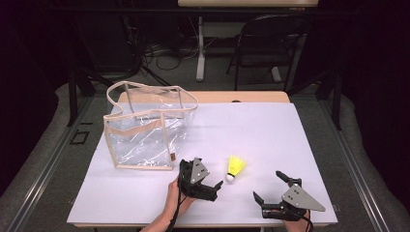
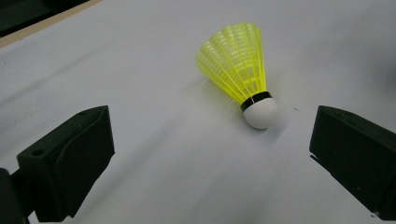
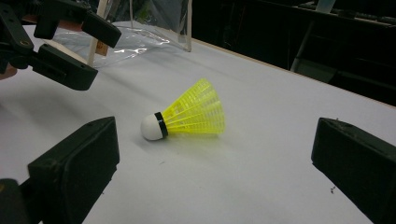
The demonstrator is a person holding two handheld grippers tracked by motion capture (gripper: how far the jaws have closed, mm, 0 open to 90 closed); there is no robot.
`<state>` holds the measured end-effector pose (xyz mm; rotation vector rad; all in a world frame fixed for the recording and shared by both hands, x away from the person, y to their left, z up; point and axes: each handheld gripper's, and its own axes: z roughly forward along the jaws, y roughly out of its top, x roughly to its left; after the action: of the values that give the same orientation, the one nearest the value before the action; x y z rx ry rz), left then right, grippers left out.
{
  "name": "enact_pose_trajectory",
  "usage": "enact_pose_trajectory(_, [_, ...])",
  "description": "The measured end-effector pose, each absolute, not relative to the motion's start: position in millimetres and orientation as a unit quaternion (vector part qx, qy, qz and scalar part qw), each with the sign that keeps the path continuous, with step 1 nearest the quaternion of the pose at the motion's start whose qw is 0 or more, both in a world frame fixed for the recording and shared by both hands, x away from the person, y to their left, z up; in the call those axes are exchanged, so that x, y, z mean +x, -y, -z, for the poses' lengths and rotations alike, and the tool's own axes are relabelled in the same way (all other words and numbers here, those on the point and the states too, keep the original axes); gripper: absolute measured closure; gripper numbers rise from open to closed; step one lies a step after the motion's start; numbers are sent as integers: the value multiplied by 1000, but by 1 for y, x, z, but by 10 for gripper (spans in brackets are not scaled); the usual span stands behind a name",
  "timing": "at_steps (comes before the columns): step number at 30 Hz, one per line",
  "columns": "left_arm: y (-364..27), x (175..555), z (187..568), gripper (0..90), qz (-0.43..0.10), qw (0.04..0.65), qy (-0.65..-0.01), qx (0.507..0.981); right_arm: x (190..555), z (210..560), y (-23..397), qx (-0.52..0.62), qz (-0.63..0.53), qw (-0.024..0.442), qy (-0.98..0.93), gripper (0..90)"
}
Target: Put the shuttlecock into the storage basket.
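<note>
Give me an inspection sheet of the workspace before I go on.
Surface: white board on a wooden table, clean apart from a few specks.
Job's things: yellow shuttlecock lying on its side, white cork toward the person; clear bag with beige trim standing upright and open at the board's left.
Clutter: nothing seen.
Grippers: left gripper open, just left of the shuttlecock, not touching; right gripper open, further off to its right.
Cables: one cable trails from the left gripper along the hand; more lie on the floor beyond the table.
Surroundings: dark room, folding chair and table legs behind.
</note>
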<state>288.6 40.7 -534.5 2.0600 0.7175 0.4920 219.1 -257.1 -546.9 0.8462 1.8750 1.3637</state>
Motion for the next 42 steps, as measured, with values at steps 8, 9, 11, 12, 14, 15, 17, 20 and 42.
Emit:
enact_pose_trajectory(8, [-29, 291, 535, 0, -188, 430, -289, 835, 220, 547, 258, 324, -520, 330, -718, 6])
enact_pose_trajectory(9, [-27, 291, 535, 0, -185, 428, -288, 836, 220, 547, 258, 324, -520, 330, -718, 6])
enact_pose_trajectory(11, [-24, 292, 536, 0, -182, 427, -285, 838, 220, 547, 258, 325, -521, 329, -718, 6])
enact_pose_trajectory(12, [-21, 292, 536, 0, -179, 427, -286, 839, 220, 548, 258, 326, -521, 329, -717, 6])
enact_pose_trajectory(14, [-19, 292, 537, 0, -179, 426, -285, 840, 220, 548, 258, 325, -521, 329, -718, 6])
enact_pose_trajectory(15, [-17, 292, 537, 0, -176, 426, -286, 840, 220, 548, 258, 325, -521, 329, -717, 6])
enact_pose_trajectory(17, [-15, 293, 538, 0, -174, 424, -285, 842, 220, 548, 258, 326, -520, 327, -718, 7])
enact_pose_trajectory(20, [-10, 294, 539, 0, -174, 421, -283, 844, 220, 548, 258, 327, -518, 326, -720, 7])
enact_pose_trajectory(42, [17, 294, 548, 218, -171, 399, -297, 851, 220, 548, 259, 327, -516, 328, -720, 8])
